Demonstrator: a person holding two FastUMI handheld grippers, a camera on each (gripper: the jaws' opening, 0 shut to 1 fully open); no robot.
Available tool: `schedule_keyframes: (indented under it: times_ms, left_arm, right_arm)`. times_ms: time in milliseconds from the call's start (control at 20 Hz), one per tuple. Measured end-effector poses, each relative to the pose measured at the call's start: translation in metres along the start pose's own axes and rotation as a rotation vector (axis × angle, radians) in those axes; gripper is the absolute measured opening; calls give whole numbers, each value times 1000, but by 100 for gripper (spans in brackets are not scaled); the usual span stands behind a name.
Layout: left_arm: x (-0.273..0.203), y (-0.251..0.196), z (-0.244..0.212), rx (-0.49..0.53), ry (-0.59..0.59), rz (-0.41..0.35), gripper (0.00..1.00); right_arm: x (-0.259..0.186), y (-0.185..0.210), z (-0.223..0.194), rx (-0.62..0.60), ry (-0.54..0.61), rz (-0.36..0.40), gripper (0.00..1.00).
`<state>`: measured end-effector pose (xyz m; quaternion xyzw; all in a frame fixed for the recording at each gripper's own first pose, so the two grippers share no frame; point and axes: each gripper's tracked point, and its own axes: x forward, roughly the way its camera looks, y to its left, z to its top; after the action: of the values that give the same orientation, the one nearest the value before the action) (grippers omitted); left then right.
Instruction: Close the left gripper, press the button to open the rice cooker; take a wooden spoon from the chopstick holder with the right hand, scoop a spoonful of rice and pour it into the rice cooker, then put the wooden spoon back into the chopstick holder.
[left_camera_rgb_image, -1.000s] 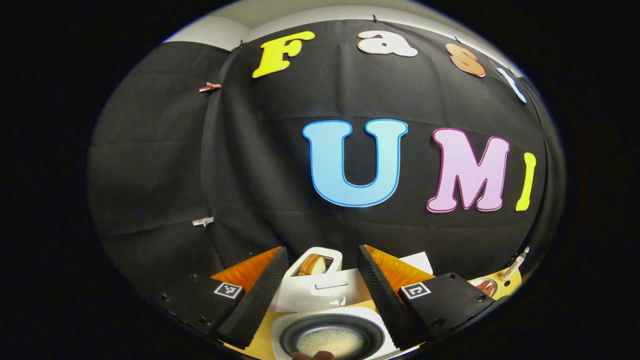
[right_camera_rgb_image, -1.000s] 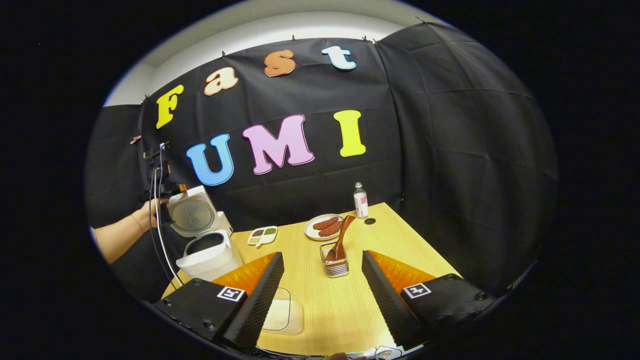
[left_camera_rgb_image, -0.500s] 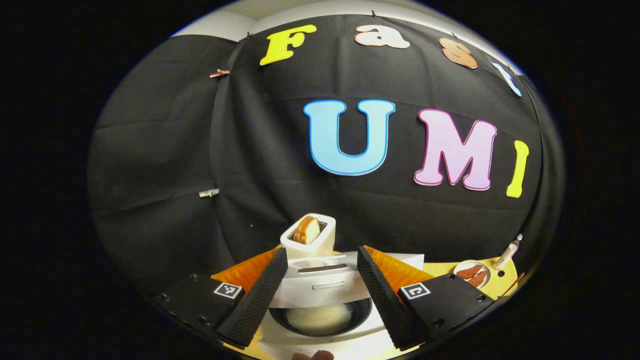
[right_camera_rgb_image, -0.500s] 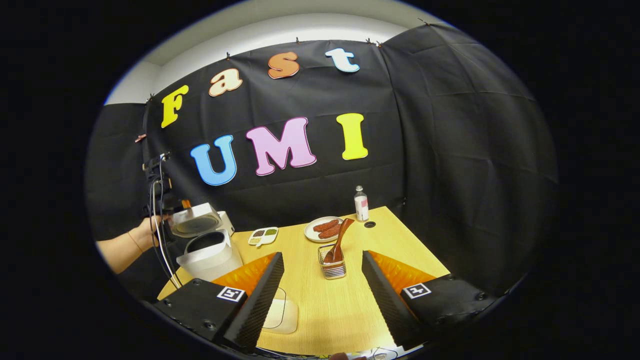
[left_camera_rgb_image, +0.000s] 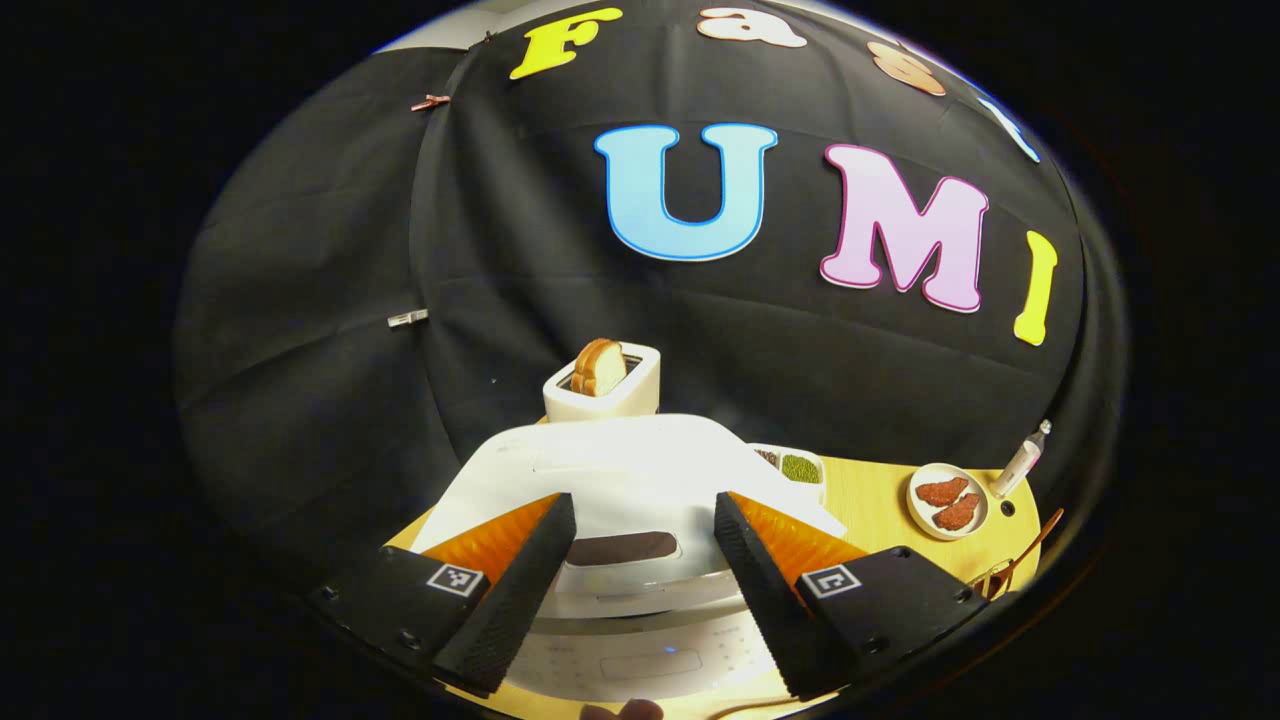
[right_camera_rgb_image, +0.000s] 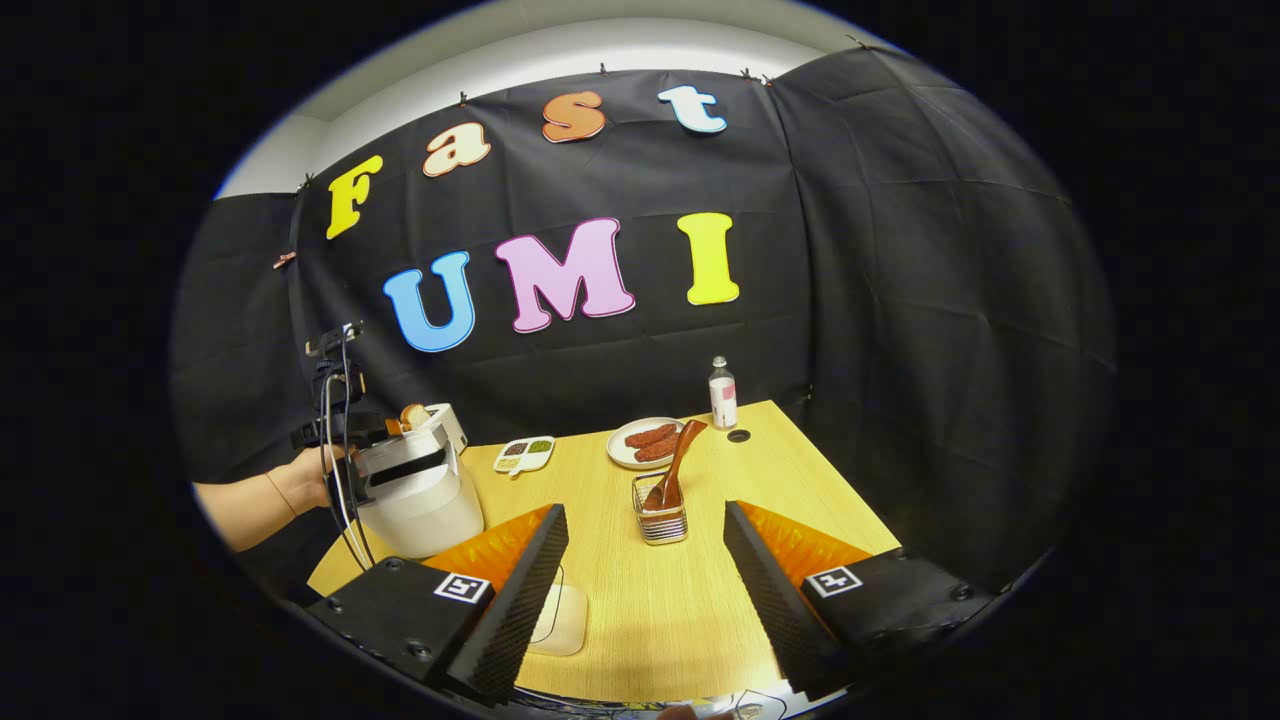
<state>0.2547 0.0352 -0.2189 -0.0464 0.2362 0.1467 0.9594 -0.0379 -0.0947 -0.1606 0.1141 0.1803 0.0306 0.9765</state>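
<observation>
We are holding the left gripper (left_camera_rgb_image: 635, 560) over the cooker (left_camera_rgb_image: 640, 500), its fingers (left_camera_rgb_image: 520, 590) spread wide with the white lid lying between and beneath them; they are gripping nothing. In the right gripper view the cooker (right_camera_rgb_image: 420, 495) is sitting near the table's (right_camera_rgb_image: 800, 480) left edge with its lid down, and a hand (right_camera_rgb_image: 310, 480) is holding the left gripper (right_camera_rgb_image: 340, 420) just behind and above it. A toaster (left_camera_rgb_image: 603, 382) with a slice of bread is standing behind the cooker, toward the table's back left corner.

We are keeping the right gripper (right_camera_rgb_image: 645, 590) above the table's front edge, its fingers (right_camera_rgb_image: 775, 600) wide apart and holding nothing. The holder (right_camera_rgb_image: 660, 518) is standing near the table's middle, ahead of these fingers, and the spoon (right_camera_rgb_image: 677, 468) is leaning in it with its handle tilting up toward the back. A plate (right_camera_rgb_image: 640, 445) of sausages is lying just behind the holder, a bottle (right_camera_rgb_image: 722, 392) near the back edge, and a small divided dish (right_camera_rgb_image: 524, 455) between plate and cooker. A pale tray (right_camera_rgb_image: 562, 618) is lying at the front edge beside the right gripper's left finger.
</observation>
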Motion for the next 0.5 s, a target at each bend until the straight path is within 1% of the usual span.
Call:
schedule_keyframes:
  times_ms: [150, 300, 400, 500]
  left_arm:
    - [1, 1, -13, 16, 18, 13, 100]
    - [0, 3, -29, 5, 36, 23, 100]
    - [1, 4, -44, 26, 62, 29, 100]
    - [-1, 6, -50, 16, 66, 38, 100]
  right_arm:
    - [1, 0, 1, -7, 4, 2, 99]
    - [3, 1, 4, 2, -3, 5, 99]
    - [3, 3, 3, 1, -2, 9, 98]
    - [4, 5, 3, -1, -1, 15, 98]
